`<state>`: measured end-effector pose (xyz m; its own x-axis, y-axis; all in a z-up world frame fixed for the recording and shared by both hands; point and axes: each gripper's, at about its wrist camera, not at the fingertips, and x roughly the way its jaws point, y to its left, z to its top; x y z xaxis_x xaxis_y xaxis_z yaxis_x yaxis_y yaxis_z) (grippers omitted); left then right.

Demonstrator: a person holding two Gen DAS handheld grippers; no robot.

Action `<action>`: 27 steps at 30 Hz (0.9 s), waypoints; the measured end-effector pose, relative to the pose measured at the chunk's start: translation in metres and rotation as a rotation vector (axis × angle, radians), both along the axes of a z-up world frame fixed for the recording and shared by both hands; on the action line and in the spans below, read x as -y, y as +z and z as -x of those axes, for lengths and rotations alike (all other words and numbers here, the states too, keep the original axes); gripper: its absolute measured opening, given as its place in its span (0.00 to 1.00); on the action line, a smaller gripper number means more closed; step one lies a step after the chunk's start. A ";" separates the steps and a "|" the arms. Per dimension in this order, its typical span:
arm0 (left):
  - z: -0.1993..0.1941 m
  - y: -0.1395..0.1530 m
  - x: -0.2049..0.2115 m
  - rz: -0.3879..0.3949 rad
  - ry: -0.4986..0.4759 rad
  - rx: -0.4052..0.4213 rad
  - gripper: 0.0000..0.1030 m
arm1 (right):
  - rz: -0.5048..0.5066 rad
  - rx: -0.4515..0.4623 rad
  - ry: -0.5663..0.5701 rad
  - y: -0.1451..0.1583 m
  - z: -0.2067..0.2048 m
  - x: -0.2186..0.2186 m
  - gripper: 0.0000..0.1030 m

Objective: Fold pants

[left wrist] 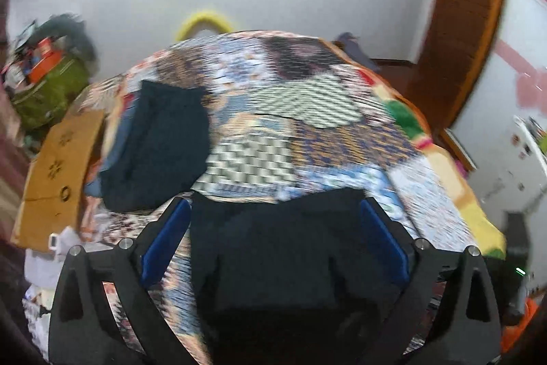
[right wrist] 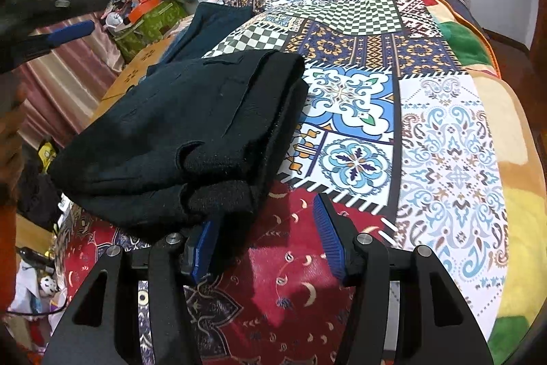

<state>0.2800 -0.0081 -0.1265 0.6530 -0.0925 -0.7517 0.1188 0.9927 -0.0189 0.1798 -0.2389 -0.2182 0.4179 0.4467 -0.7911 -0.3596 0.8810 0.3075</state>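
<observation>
Right gripper [right wrist: 270, 228] jaws stand apart over the patchwork bedspread [right wrist: 441, 139], its left pad [right wrist: 201, 248] at the near edge of the folded black pants [right wrist: 191, 125], not clamped on them. Left gripper [left wrist: 275, 238] is spread wide, the pants [left wrist: 270, 248] lying loose between its blue pads. Another dark folded garment [left wrist: 160, 142] lies farther back, near the bed's left edge.
</observation>
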 end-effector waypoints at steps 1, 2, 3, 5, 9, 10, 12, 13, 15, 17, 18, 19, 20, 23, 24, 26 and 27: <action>-0.009 -0.002 -0.008 -0.006 0.020 -0.007 0.96 | 0.000 0.002 -0.006 0.001 0.001 0.003 0.49; -0.018 -0.005 -0.015 -0.014 0.034 -0.015 0.97 | 0.000 0.003 -0.013 0.002 0.002 0.005 0.49; -0.029 -0.011 -0.023 -0.030 0.046 -0.026 0.97 | 0.000 0.005 -0.024 0.003 0.004 0.008 0.49; -0.047 -0.023 -0.034 -0.067 0.076 -0.047 0.97 | 0.001 0.003 -0.051 0.004 0.005 0.014 0.49; -0.090 -0.071 -0.048 -0.180 0.101 -0.160 0.97 | 0.007 0.006 -0.107 0.006 0.009 0.028 0.49; -0.096 -0.082 -0.049 -0.197 0.099 -0.186 0.97 | 0.006 0.007 -0.119 0.006 0.009 0.030 0.49; -0.110 -0.110 -0.051 -0.248 0.096 -0.249 0.97 | 0.004 0.005 -0.145 0.006 0.010 0.037 0.49; -0.114 -0.125 -0.052 -0.275 0.092 -0.280 0.97 | 0.004 0.004 -0.153 0.006 0.010 0.039 0.49; -0.116 -0.150 -0.056 -0.291 0.066 -0.327 0.98 | 0.006 -0.002 -0.171 0.005 0.011 0.043 0.49; -0.111 -0.156 -0.066 -0.240 0.071 -0.317 1.00 | 0.011 -0.004 -0.180 0.004 0.010 0.047 0.49; -0.109 -0.157 -0.070 -0.218 0.076 -0.323 1.00 | 0.015 -0.003 -0.184 0.004 0.011 0.048 0.49; -0.104 -0.158 -0.076 -0.200 0.086 -0.334 1.00 | 0.019 0.000 -0.187 0.005 0.010 0.049 0.49; -0.098 -0.158 -0.081 -0.193 0.094 -0.338 1.00 | 0.021 0.003 -0.189 0.006 0.011 0.050 0.49; -0.074 -0.154 -0.085 -0.220 0.095 -0.329 1.00 | 0.023 0.020 -0.190 0.012 0.013 0.052 0.49; -0.064 -0.151 -0.087 -0.234 0.094 -0.323 1.00 | 0.024 0.028 -0.190 0.014 0.013 0.052 0.49; -0.043 -0.145 -0.089 -0.251 0.098 -0.318 1.00 | 0.023 0.042 -0.189 0.018 0.014 0.054 0.49; -0.034 -0.143 -0.091 -0.250 0.103 -0.319 1.00 | 0.023 0.046 -0.188 0.019 0.014 0.054 0.49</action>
